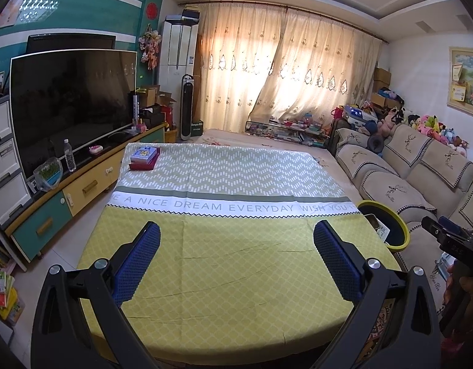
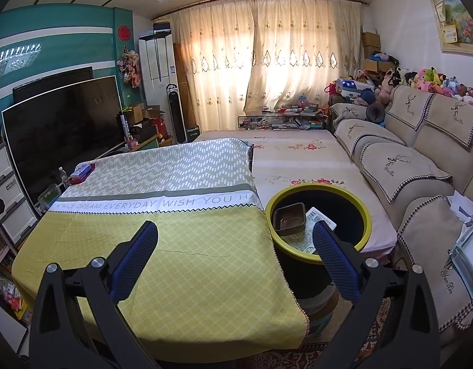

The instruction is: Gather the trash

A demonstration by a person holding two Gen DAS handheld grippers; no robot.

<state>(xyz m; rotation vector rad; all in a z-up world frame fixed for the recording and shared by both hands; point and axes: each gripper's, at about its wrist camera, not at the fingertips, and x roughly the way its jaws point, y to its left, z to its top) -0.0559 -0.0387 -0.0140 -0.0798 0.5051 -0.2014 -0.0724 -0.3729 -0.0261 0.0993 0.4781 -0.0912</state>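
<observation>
Tablecloth (image 1: 224, 261) bare; bin (image 2: 318, 236) holds tray (image 2: 290, 223) lying flat, both hand-held grippers (image 1: 236, 236) (image 2: 236, 236) wide open, empty.

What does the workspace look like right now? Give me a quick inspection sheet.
Surface: table under a yellow and green patterned cloth, near part bare.
Job's things: yellow-rimmed bin beside the table's right edge, holding a brown tray and printed paper.
Clutter: stacked boxes at the far left corner.
Grippers: left hand-held gripper open, empty; right hand-held gripper open, empty.
Cables: nothing seen.
Surroundings: TV, sofa, curtains.
</observation>
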